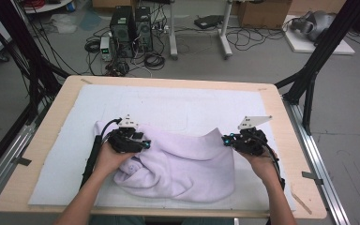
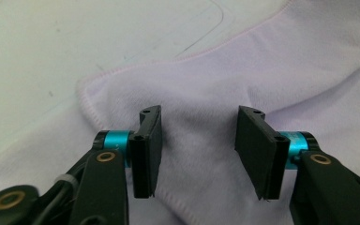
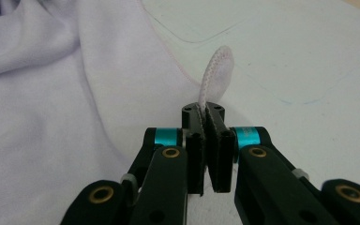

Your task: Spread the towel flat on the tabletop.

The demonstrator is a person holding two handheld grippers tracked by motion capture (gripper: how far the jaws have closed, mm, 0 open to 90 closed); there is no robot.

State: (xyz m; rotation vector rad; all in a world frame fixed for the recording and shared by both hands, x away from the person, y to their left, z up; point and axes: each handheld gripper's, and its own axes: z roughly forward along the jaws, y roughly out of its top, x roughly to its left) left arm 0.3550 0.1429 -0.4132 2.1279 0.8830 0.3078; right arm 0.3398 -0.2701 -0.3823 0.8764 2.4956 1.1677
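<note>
Towel: we see a pale lilac towel lying crumpled on the white mat toward the near edge of the wooden table, between our two hands.
Left gripper: our left gripper stands released above the towel's left corner, jaws apart, nothing pinched between them; cloth lies beneath the gap.
Right gripper: our right gripper is clenched on the towel's right corner; a small hemmed flap sticks up past the jaw tips.
Hands: our left hand and right hand sit at opposite ends of the towel.
</note>
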